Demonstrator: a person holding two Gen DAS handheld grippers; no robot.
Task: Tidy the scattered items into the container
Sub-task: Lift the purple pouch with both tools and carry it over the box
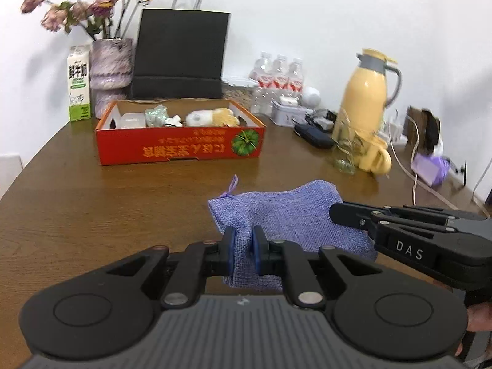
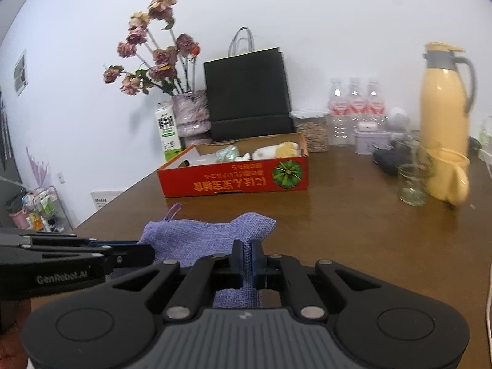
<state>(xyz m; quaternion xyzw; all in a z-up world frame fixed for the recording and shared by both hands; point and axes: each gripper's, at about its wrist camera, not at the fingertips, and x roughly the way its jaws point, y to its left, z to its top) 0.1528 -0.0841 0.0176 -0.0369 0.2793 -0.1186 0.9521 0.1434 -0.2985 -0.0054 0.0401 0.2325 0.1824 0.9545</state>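
A purple woven drawstring pouch (image 1: 286,212) is held over the brown table by both grippers. My left gripper (image 1: 243,253) is shut on the pouch's near edge, with cloth bunched between its blue pads. My right gripper (image 2: 247,259) is shut on a fold of the same pouch (image 2: 196,240); it shows in the left wrist view as a black arm reaching in from the right (image 1: 333,212). The red cardboard box (image 1: 181,149) (image 2: 233,178) stands farther back, open-topped, holding a white and yellow plush toy (image 1: 212,117), a crumpled packet and a clear plastic case.
Behind the box stand a black paper bag (image 1: 181,58), a vase of dried roses (image 1: 110,64) and a milk carton (image 1: 79,83). At the right are a yellow jug (image 1: 366,98), a yellow mug (image 1: 376,156), a glass (image 1: 346,150), water bottles (image 1: 278,77) and cables.
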